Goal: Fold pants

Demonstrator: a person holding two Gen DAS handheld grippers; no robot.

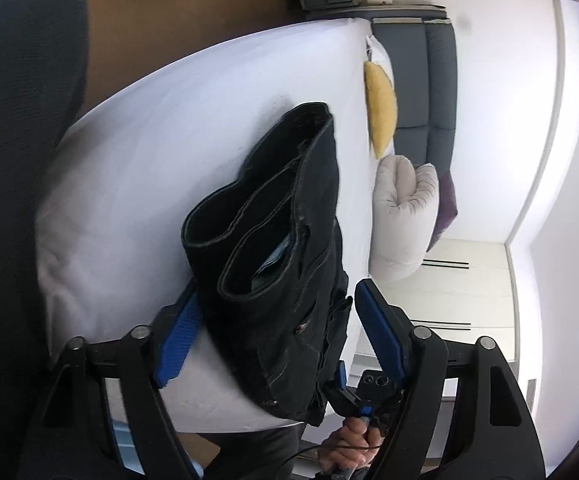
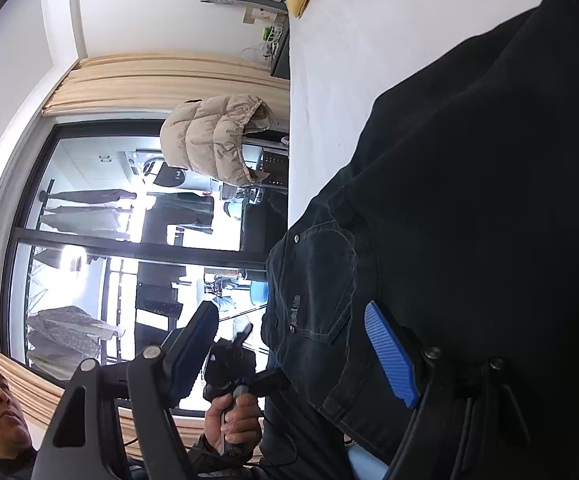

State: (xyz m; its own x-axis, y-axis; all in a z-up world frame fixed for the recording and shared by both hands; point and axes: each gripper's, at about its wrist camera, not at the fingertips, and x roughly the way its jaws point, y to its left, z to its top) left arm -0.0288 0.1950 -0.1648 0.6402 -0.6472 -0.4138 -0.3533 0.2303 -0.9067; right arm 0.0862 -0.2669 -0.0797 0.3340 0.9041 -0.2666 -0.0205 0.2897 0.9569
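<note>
Between our left jaws lies the bundle of black pants (image 1: pixel 281 248), resting on the white bed (image 1: pixel 161 152) with its two leg openings turned toward the left camera. We hold the left gripper (image 1: pixel 277 320) wide open, one blue pad on each side of the stack; in this view neither pad clearly presses the cloth, so we judge it is straddling, not gripping. Just beyond the right-hand pad, at the lower corner of the bundle, the right gripper (image 1: pixel 353 396) shows with the hand (image 1: pixel 353 444) that holds it.

From the right wrist, the pants (image 2: pixel 469 220) fill the space ahead of and around the right-hand pad, a stitched pocket with a rivet and small lettering lying nearest. The right gripper (image 2: pixel 305 344) is also spread wide, and we see no fabric pinched between its pads; the far pad sits against or over the dark cloth, but we cannot tell if it touches. Beside the near pad the other gripper (image 2: pixel 233 364) and its hand (image 2: pixel 233 420) appear.

As for progress, we judge the folding largely done: the legs look stacked on each other and doubled into a compact block. What may remain is squaring the edges, pressing the stack flat, or a last fold. Past the jaws, a yellow pillow (image 1: pixel 379 108) rests at the far edge of the bed.
</note>
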